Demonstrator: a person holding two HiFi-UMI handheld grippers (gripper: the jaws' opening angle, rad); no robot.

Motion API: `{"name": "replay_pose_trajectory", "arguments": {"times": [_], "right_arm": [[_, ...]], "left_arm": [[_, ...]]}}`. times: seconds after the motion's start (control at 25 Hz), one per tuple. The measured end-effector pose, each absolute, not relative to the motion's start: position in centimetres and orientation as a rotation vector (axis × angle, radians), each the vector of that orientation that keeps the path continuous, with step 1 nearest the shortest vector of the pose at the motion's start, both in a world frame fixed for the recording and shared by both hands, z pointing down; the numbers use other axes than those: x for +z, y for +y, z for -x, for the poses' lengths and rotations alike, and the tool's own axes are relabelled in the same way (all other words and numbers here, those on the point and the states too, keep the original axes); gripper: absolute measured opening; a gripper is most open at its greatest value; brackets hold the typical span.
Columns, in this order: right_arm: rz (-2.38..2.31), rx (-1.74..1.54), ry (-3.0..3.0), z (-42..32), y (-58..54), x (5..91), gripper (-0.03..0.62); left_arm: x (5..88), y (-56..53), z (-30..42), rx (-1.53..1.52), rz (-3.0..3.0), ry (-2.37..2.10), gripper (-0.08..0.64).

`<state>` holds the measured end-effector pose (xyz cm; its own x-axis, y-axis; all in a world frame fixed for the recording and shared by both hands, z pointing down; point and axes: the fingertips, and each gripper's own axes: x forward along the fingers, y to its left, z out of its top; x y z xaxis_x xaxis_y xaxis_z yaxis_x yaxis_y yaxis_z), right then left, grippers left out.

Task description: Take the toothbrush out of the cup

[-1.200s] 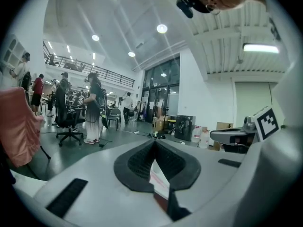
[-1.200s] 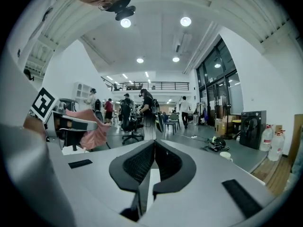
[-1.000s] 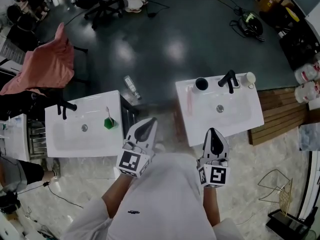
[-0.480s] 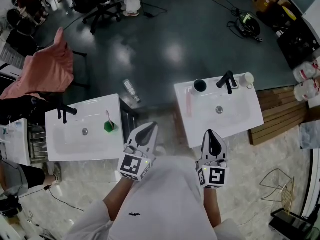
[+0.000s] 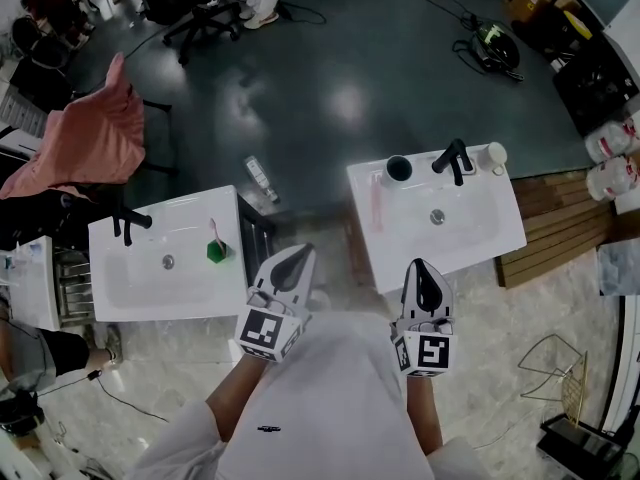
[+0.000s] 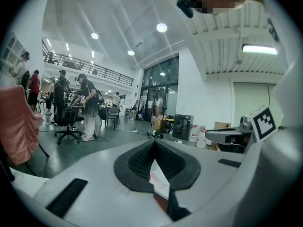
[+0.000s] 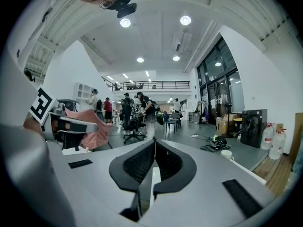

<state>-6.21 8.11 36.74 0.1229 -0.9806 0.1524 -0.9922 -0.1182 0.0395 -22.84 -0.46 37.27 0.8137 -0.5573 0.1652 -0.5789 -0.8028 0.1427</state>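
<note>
A small green cup (image 5: 215,252) stands on the right rim of the left white sink (image 5: 130,298), with a toothbrush (image 5: 212,230) upright in it. Both grippers hover side by side in front of the person's body, between and short of the two sinks. My left gripper (image 5: 299,253) is shut and holds nothing; it sits to the right of the green cup, apart from it. My right gripper (image 5: 424,266) is shut and empty too, just short of the right sink (image 5: 470,243). Each gripper view shows its jaws closed, the left gripper (image 6: 154,141) and the right gripper (image 7: 155,140) aimed across the hall.
The right sink carries a black cup (image 5: 398,169), a black faucet (image 5: 452,158), a white cup (image 5: 497,155) and a pink strip (image 5: 377,203) along its left rim. A pink cloth (image 5: 85,138) drapes a chair at left. A bottle (image 5: 262,176) lies on the floor between the sinks. Wooden boards (image 5: 560,223) lie right.
</note>
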Motion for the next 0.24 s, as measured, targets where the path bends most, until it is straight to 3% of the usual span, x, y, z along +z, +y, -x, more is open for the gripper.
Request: {"name": "replay_pose_trajectory", "arguments": {"times": [0.24], "right_arm": [[-2.250, 0.143, -1.996, 6.56, 8.14, 37.06, 0.002]], "left_arm": [[37.45, -0.23, 23.10, 0.179, -2.817, -0.887, 0.003]]}}
